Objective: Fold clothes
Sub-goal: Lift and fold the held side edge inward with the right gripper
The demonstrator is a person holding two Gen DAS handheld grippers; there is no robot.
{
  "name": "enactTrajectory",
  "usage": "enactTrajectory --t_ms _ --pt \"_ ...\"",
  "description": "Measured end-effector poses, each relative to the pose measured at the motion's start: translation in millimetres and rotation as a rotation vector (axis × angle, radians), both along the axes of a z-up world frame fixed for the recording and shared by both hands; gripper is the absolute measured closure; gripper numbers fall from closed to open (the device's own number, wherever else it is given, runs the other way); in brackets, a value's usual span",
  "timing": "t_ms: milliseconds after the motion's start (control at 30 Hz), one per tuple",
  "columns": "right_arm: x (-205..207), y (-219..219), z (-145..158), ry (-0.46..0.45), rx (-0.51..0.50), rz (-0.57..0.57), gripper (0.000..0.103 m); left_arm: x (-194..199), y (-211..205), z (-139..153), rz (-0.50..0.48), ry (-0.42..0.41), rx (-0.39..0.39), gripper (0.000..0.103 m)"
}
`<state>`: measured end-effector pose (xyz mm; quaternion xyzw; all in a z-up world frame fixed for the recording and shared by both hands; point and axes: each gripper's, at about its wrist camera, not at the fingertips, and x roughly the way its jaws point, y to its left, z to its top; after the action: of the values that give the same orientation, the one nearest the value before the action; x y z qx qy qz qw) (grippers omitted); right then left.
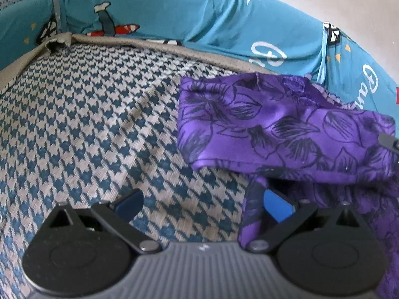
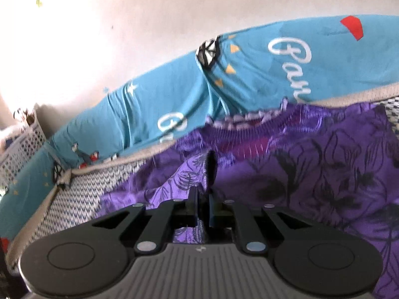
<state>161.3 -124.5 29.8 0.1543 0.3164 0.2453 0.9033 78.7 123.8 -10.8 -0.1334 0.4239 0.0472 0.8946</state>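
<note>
In the left wrist view the left claw (image 1: 204, 205) is spread wide, with nothing between its two blue pads. One blue pad (image 1: 131, 203) stands over the houndstooth mat (image 1: 82, 124) at the lower centre-left of the frame. The other one is just at the edge of the purple garment (image 1: 286, 129), and a strip of that cloth hangs down beside it.

In the right wrist view the right claw (image 2: 203, 199) is pressed together and pinches a fold of the purple garment (image 2: 324, 174). A dark ridge of the cloth rises up from between the fingers, in the centre of the frame.

The purple garment has a dark flower print and a shiny surface. In the left view it fills the right half of the frame, with its upper part folded over the lower part. In the right view it spreads from the centre to the right edge, and its knitted neckline (image 2: 249, 122) lies at the far side.

Under the garment is the blue and grey houndstooth mat. It lies on a bed and has a beige border (image 1: 174, 47). Behind it stands a teal bumper (image 1: 174, 12) with white letters and cartoon figures, and then a pale wall (image 2: 124, 37).
</note>
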Motion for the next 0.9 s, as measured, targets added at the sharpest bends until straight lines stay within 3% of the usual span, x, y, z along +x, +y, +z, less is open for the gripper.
enactTrajectory --t_ms 467,700,900 --pt "20.0 -63.3 26.9 -0.071 0.104 -0.189 0.094 31.5 -30.8 -0.4 0.04 -0.032 0.021 0.0" --pt "22.4 -98.7 27.7 -0.067 0.069 -0.299 0.094 41.3 -39.9 -2.0 0.093 -0.038 0.064 0.0" --pt "28.0 -109.5 13.4 0.037 -0.02 -0.392 0.089 46.2 -43.5 -2.8 0.155 -0.036 0.119 0.0"
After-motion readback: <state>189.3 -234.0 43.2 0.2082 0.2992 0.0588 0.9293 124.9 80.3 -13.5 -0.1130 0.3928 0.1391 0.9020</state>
